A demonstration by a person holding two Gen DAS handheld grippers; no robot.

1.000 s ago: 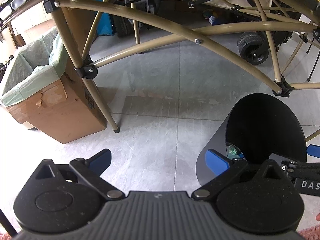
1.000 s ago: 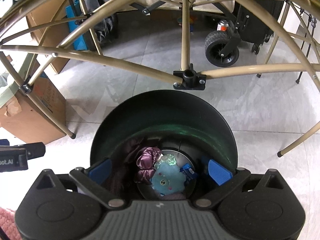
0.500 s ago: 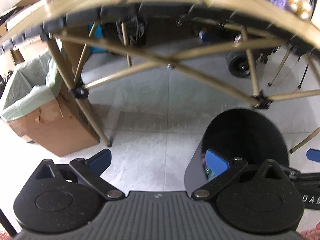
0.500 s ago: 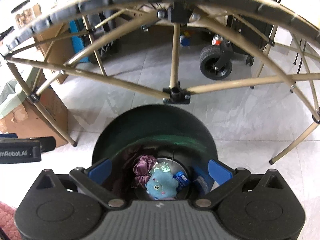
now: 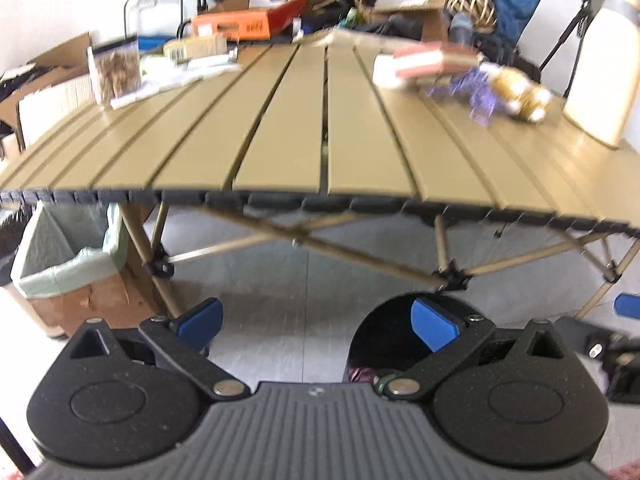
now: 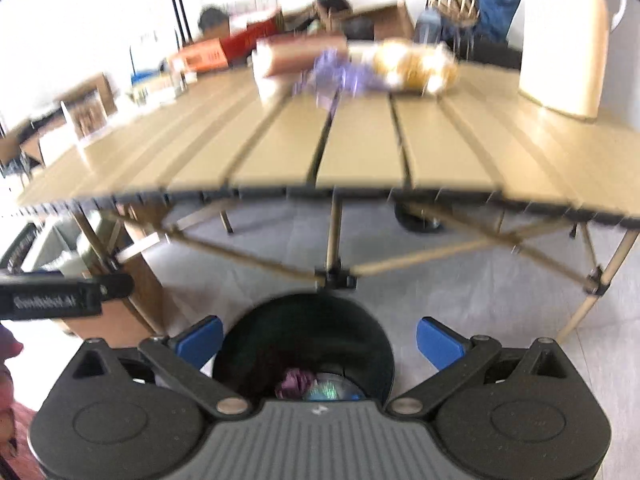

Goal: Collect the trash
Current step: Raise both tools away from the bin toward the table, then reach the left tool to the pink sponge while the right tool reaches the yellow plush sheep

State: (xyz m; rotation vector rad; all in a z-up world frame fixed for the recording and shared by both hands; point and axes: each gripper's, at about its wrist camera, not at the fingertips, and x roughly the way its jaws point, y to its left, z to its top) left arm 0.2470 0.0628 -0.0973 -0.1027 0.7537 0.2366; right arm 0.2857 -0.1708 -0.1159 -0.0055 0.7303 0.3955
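Nearest the lens at 6 o'clock in the right wrist view, the right tool (image 6: 318, 336) is hanging with its blue pads spread wide and nothing between them. Directly below that gap a black bin (image 6: 248, 344) is standing on the grey tiled floor (image 6: 460, 292), and inside it a crumpled purple wrapper (image 6: 294, 385) is lying just beside a shiny foil piece (image 6: 326, 392). At 9 o'clock the side of the other tool is poking into the frame.

Seen from the left wrist camera, the left tool (image 5: 316, 322) is likewise gaping wide and carrying nothing; the same bin (image 5: 384, 336) is sitting behind its right pad at about 4 o'clock, with a bit of purple showing at the bottom. At 9 o'clock a cardboard box (image 5: 86, 306) lined with a pale green bag (image 5: 60, 262) is resting on the floor beside a leg of the counter.

Farther out, the tan slatted counter (image 5: 280, 136) is filling the middle of both views on its crossed folding legs. Toward 1 o'clock on its far part a purple ribbon scrap (image 6: 340, 76) is lying against a gold crinkled wrapper (image 6: 416, 65), both blurred, with a pink-and-white box (image 5: 428, 65) just behind. A large cream container (image 5: 600, 64) is standing at 2 o'clock. At 11 o'clock a clear jar of brownish contents (image 5: 116, 69) and an orange box (image 5: 236, 26) are sitting among other blurred clutter.
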